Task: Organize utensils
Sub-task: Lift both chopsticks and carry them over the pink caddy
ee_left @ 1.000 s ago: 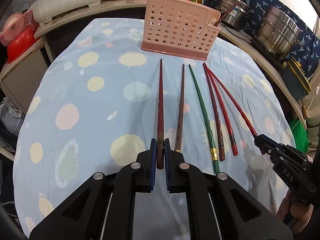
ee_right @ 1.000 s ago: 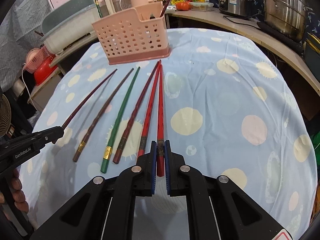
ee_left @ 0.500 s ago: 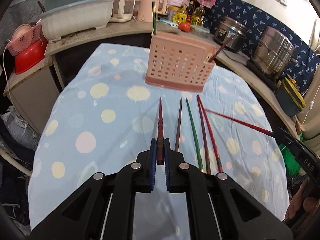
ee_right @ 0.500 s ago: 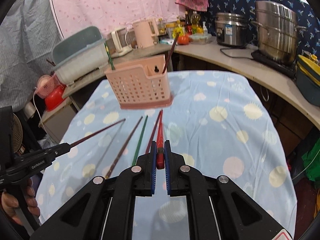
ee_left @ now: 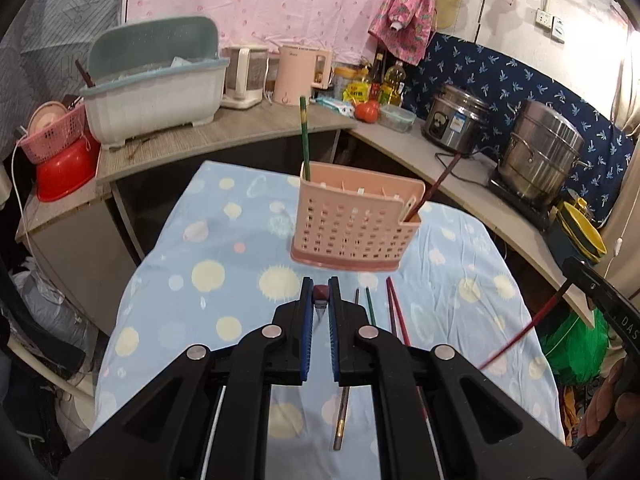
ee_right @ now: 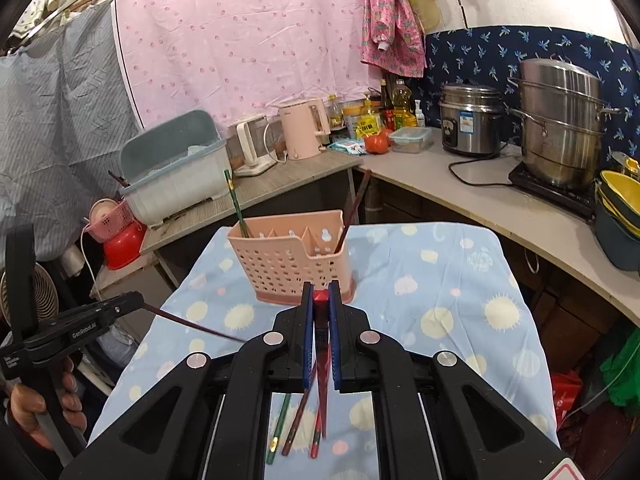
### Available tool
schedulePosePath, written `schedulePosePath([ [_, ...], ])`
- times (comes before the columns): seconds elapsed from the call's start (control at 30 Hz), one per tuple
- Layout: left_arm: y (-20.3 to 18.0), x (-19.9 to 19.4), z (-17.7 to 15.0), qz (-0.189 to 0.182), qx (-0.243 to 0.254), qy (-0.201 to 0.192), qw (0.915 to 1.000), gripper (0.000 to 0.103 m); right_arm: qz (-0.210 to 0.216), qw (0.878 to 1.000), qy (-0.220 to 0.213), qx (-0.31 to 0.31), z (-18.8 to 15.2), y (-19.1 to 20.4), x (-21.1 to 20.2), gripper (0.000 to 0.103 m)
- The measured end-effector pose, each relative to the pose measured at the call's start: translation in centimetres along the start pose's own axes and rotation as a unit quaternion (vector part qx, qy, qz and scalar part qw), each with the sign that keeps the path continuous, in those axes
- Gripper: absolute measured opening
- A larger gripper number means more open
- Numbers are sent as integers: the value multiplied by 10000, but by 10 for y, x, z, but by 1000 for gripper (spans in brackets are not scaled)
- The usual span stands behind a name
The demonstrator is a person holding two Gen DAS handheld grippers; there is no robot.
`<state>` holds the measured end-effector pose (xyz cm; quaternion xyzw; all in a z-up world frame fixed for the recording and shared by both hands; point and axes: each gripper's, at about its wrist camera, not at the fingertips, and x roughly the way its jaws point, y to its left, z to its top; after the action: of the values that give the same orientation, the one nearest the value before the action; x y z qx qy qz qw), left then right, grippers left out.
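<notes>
My left gripper is shut on a dark red chopstick, seen end-on, lifted above the table. It shows in the right wrist view with the chopstick pointing down. My right gripper is shut on a bright red chopstick; in the left wrist view its chopstick slants down. The pink perforated utensil basket stands ahead on the table, holding a green chopstick and a dark one. Several chopsticks lie on the cloth.
A counter wraps behind and right of the table, with a dish rack, kettles, a rice cooker and a steel steamer pot. A red basin sits at the left.
Both grippers rose and tilted up with their chopsticks, which now hang tip-down off the cloth. The basket is nearer the centre of both views.
</notes>
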<state>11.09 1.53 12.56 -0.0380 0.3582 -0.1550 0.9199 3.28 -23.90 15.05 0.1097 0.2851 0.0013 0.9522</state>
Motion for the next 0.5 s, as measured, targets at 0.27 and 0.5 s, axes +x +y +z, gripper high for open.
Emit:
schedulePosePath([
  [0.27, -12, -9, 50, -36, 177, -352, 9992, 7, 136, 9996, -258, -27, 36, 3, 5, 7],
  [0.5, -29, -25, 114, -5, 395, -912, 9951, 7, 179, 9980, -602, -79, 91, 4, 17, 7],
])
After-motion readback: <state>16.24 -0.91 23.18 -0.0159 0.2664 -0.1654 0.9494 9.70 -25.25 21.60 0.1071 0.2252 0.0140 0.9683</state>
